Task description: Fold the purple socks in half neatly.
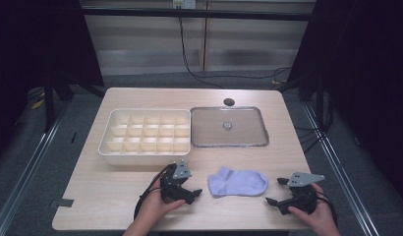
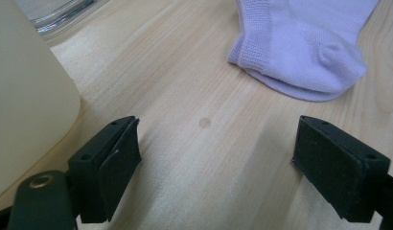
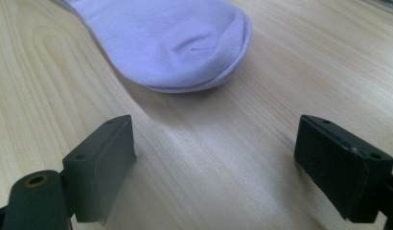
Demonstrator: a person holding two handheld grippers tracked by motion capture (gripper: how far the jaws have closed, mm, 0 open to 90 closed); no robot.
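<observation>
Sock (image 1: pixel 238 181), pale lilac, lies flat on the table (image 1: pixel 101 191) near its near edge, between our two grippers and touching neither. Our left gripper (image 1: pixel 196 191) rests just left of it and our right gripper (image 1: pixel 275 191) to its right, both with jaws spread wide and empty. Farther off sit a cream divided box (image 1: pixel 145 136) and a clear lid (image 1: pixel 229 127); bare wood surrounds the sock.

We see a light wood table (image 1: pixel 116 196) on grey floor (image 1: pixel 37 162), black curtains (image 1: pixel 27 44) dark at left and right, a pale panelled wall (image 1: pixel 150 34) at the far side, black cables (image 1: pixel 189 69) trailing down it across the floor.
</observation>
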